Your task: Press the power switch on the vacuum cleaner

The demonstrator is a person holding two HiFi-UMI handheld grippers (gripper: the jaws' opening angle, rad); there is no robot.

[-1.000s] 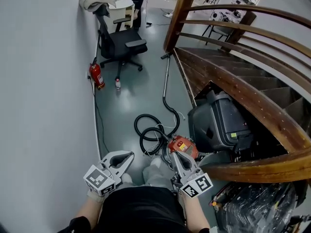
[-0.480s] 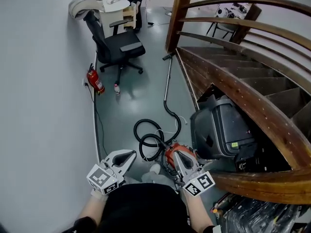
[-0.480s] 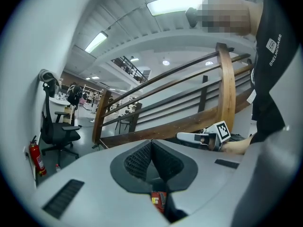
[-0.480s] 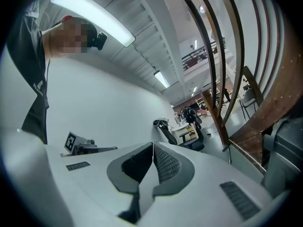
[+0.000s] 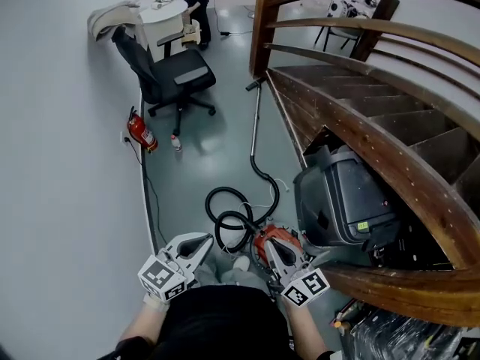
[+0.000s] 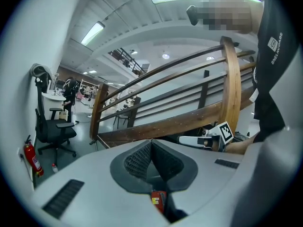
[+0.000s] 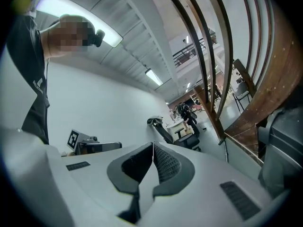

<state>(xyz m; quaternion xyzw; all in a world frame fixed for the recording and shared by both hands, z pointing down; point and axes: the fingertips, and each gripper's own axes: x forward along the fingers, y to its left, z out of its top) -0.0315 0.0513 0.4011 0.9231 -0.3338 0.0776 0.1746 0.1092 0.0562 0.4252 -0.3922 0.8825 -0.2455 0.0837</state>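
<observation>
Vacuum cleaner (image 5: 283, 233), red-orange, sits on the floor (image 5: 217, 148) at the foot of the wooden staircase (image 5: 352, 118), with its black hose (image 5: 232, 215) coiled just beside it. We hold our right gripper (image 5: 276, 247) over it, jaws pressed together on nothing. Our left gripper (image 5: 196, 243) hangs near the hose, likewise closed and empty.

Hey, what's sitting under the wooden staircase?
A bulky black container lies under the wooden staircase, with dark clutter beside it; deeper in, the stairs hide the rest.
</observation>
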